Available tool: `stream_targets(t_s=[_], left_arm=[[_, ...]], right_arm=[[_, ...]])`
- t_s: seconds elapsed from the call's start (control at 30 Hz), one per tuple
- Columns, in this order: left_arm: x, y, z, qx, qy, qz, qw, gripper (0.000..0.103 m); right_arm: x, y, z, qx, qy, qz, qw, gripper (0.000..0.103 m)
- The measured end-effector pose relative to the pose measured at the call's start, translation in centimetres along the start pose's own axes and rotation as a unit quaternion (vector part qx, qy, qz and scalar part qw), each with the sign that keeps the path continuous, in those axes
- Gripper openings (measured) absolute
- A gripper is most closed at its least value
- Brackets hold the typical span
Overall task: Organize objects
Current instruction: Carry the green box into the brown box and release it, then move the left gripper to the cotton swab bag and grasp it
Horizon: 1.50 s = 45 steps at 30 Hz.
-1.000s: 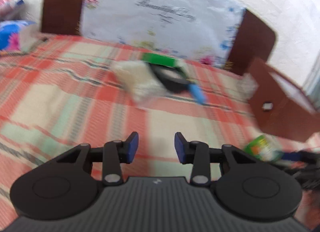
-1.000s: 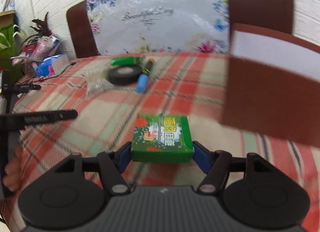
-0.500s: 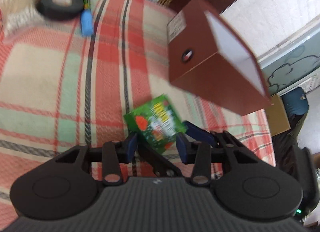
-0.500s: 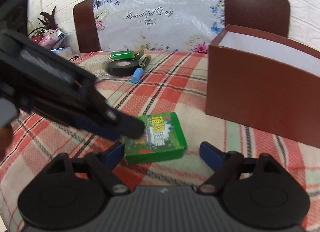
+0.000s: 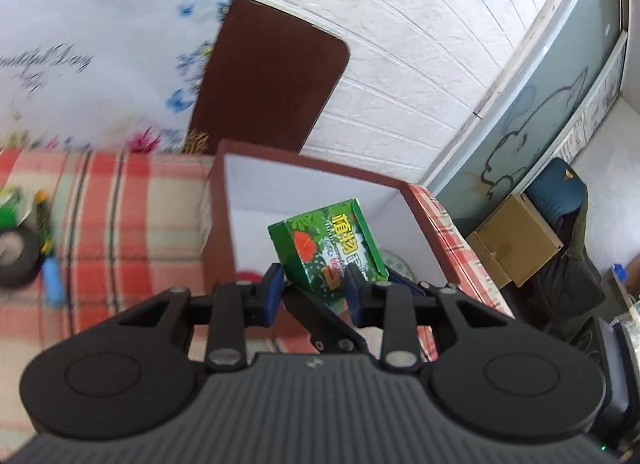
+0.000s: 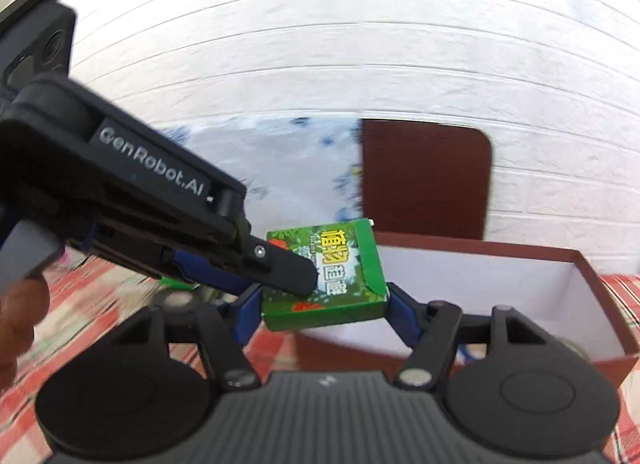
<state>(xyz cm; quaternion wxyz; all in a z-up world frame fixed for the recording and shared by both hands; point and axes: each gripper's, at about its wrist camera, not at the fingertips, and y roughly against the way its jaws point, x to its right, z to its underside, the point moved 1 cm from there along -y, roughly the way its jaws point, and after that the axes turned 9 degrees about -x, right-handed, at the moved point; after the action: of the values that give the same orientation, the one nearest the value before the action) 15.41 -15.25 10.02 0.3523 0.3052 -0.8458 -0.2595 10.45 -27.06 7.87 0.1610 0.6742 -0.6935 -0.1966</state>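
Both tools carrying the little green box over the open brown box

Biggest thing first: the checked worktop [image 5: 132,200], then the brown box [image 5: 218,232] sitting on it, white inside, with something round and reddish already low down in there (too blurry to call). The green box [image 6: 332,276] is up in the air over the brown box's near edge, tilted. The right tool [image 6: 322,304] has its blue pads pinched on both short sides, jaws have just been closing in on it. The left tool [image 5: 314,288] comes in from the side, clamped flat on top and bottom, also just been narrowing. To do this well I'd bring it clear past the rim, level it out, lower it, then let go with one tool before the other so it doesn't flip.
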Motion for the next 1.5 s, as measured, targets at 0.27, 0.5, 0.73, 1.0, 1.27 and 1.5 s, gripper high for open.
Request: stream_targets(t_s=[0.27, 0.5, 0.73, 1.0, 1.27, 1.5], left_arm=[[-1.5, -7.4, -2.0, -0.041, 0.017, -0.048, 0.9979, 0.035], [-1.1, -5.1, -1.7, -0.014, 0.008, -0.046, 0.9988, 0.035], [1.1, -2.7, 0.2, -0.002, -0.011, -0.092, 0.9957, 0.035], [2.5, -0.3, 2.9, 0.007, -0.035, -0.133, 0.9905, 0.035], [2.0, 1.6, 6.4, 0.017, -0.052, -0.193, 0.9797, 0.036], [-0.5, 2.5, 8.4, 0.006, -0.048, -0.23, 0.9721, 0.043]], right_arm=[[4.0, -7.7, -1.1, -0.065, -0.04, 0.003, 0.997, 0.074], [4.5, -5.8, 1.0, -0.035, -0.058, 0.005, 0.998, 0.073], [4.0, -1.5, 1.8, -0.015, -0.075, 0.02, 0.997, 0.073], [4.7, 2.7, 2.9, -0.014, -0.103, 0.052, 0.993, 0.073], [5.2, 5.2, 4.5, -0.033, -0.155, 0.057, 0.986, 0.073], [3.7, 4.7, 5.3, -0.057, -0.174, 0.032, 0.983, 0.073]])
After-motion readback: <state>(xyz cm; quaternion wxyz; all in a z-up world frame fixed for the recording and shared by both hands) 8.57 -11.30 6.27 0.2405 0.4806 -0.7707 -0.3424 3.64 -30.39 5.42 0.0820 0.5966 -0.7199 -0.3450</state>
